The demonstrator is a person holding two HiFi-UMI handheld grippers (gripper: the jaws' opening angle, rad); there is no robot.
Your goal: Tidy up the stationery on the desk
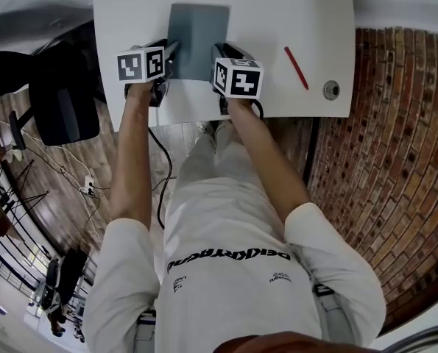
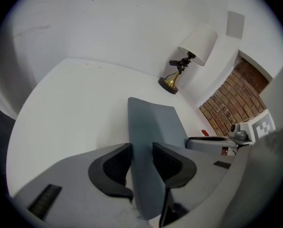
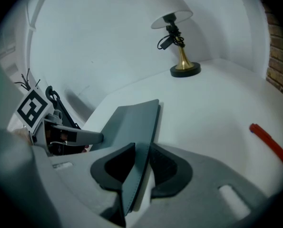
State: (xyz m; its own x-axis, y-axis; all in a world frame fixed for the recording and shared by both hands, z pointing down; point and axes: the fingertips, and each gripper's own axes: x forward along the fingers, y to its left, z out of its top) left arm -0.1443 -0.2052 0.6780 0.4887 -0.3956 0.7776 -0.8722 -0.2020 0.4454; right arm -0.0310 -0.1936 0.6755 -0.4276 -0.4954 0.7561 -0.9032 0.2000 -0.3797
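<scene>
Here the left gripper [image 2: 142, 163] and right gripper [image 3: 141, 167] each pinch the near edge of the grey notebook [image 1: 198, 39] over the desk [image 1: 277, 20] (a red pen [image 1: 296, 68] lies apart). Uneven pulling could likely bend it or let it slip.
</scene>
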